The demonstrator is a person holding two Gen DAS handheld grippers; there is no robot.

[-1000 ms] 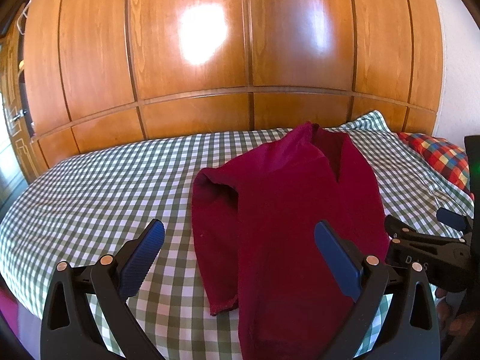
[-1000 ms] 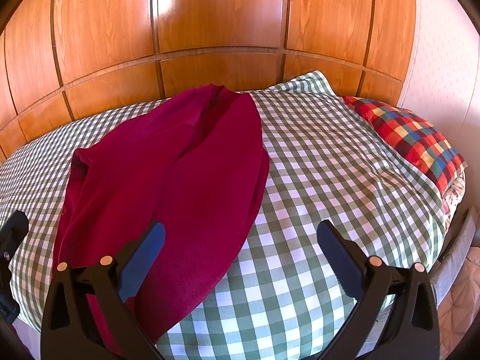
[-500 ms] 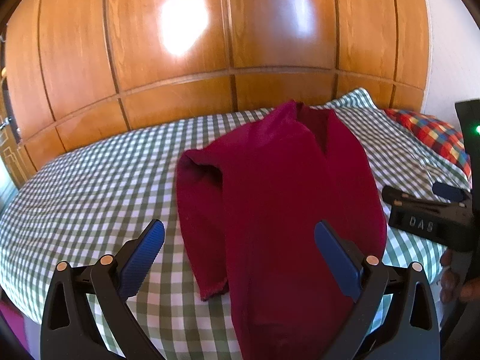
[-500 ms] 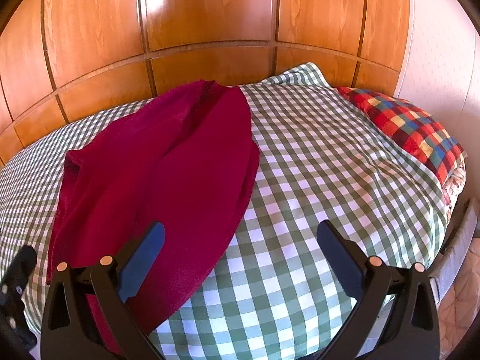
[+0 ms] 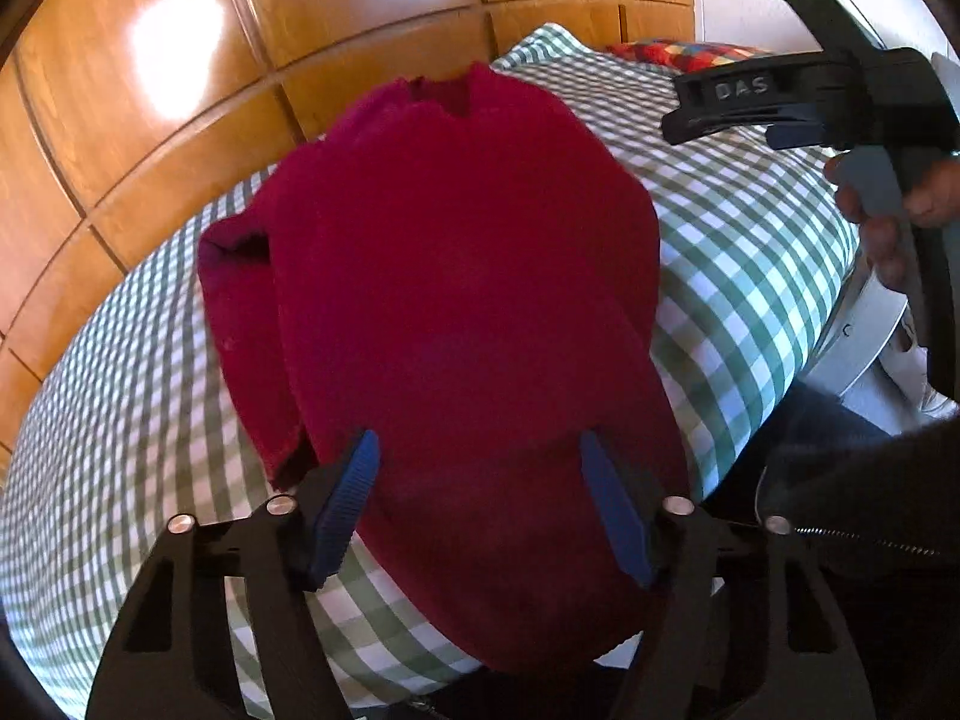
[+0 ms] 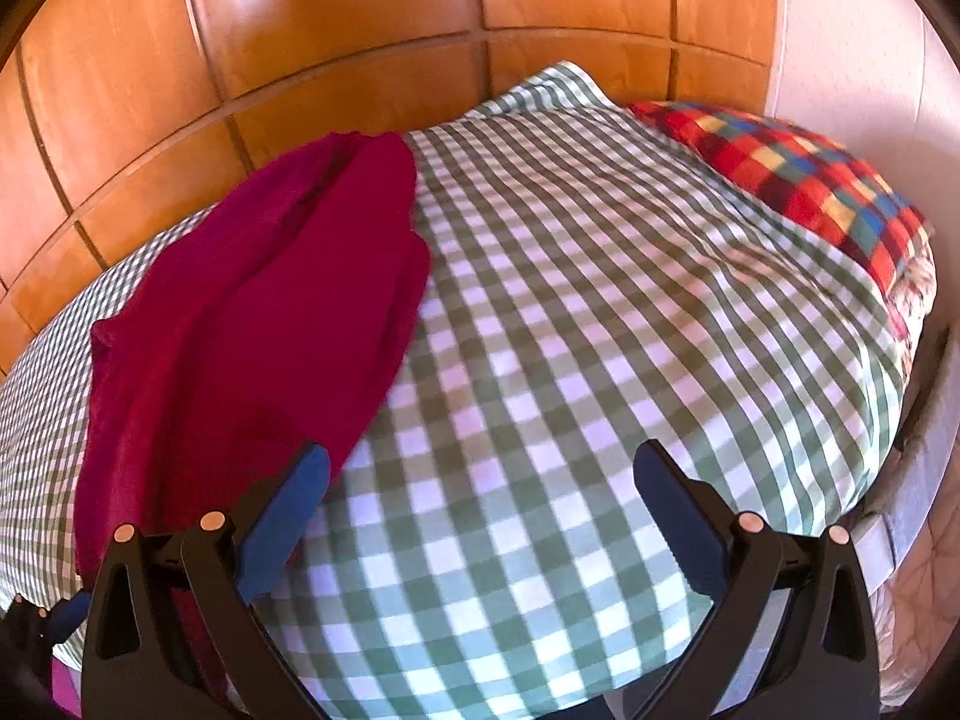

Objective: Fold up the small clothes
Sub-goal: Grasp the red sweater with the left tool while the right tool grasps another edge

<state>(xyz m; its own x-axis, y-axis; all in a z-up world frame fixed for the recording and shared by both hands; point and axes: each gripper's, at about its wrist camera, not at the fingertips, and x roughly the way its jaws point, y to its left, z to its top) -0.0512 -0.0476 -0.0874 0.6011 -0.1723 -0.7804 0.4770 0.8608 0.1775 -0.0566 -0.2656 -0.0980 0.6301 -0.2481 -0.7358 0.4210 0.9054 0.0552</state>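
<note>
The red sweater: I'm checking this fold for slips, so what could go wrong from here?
The left gripper, its jaws just closing, straddles the red sweater at its near hem; it may pinch only the top layer. The hem overhangs the checked bedspread, so it could slide off. The right gripper is open over bare cloth.

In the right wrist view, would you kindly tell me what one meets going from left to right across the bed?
Dark red garment → bare green-and-white checked bedcover → multicoloured checked pillow at the bed's right end.
</note>
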